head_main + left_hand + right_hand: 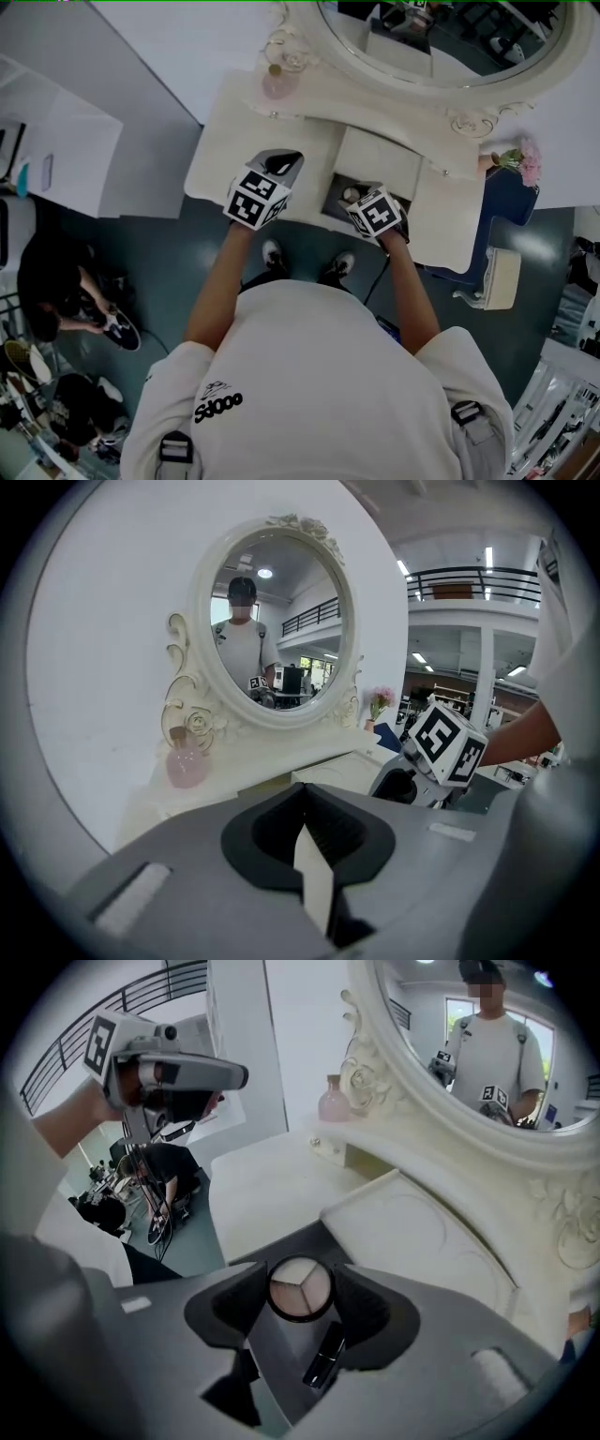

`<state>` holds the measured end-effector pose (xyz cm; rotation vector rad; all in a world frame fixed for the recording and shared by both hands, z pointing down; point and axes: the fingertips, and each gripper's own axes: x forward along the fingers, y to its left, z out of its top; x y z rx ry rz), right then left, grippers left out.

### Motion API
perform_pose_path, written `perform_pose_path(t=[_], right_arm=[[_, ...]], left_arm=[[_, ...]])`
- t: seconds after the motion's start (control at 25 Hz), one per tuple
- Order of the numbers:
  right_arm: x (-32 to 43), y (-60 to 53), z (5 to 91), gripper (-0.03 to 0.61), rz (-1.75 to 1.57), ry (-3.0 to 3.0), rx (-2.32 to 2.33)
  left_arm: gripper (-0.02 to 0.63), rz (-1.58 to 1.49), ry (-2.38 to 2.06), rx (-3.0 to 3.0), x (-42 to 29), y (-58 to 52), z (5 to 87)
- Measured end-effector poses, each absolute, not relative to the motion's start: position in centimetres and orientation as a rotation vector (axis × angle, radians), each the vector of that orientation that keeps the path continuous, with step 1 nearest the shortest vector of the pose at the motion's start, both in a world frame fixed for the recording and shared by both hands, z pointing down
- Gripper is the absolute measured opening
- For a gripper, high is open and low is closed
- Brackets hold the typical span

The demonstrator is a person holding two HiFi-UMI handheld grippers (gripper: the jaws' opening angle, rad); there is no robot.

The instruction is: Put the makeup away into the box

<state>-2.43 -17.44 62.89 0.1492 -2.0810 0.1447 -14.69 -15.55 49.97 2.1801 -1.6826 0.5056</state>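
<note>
Over the desk's open grey box, the right gripper pinches a round eyeshadow compact in wide-set jaws, a dark lipstick lying at its 5 o'clock. A clean release likely means lowering first, clear of that tube. The left gripper is empty, its jaws pressed together.

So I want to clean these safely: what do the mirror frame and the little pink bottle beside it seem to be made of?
Mirror frame: likely painted wood or moulded resin, cream and fairly matte, judging by its carved roses and scrolls. Pink bottle: probably glass, translucent with a soft sheen; plastic can't be ruled out.
</note>
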Motion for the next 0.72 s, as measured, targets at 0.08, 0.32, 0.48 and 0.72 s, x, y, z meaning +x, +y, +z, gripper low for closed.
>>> perform_pose_path(t=[0.08,0.32,0.48,0.72], right_arm=[[-2.4,-16.8,64.6,0.225,0.139,-2.037,0.120],[-2.1,-16.8,68.5,0.225,0.191,-1.945,0.113],[-2.3,-17.5,69.5,0.227,0.173,-1.925,0.119],[-3.2,-17.4,70.3,0.229,0.109,-1.929,0.106]], left_arm=[[0.017,0.503,-1.690,2.155,-15.2,-15.1,50.6],[0.017,0.473,-1.688,2.097,-16.1,-13.9,52.1],[0.017,0.464,-1.695,2.066,-16.4,-13.5,52.9],[0.017,0.453,-1.707,2.017,-16.8,-12.5,53.9]])
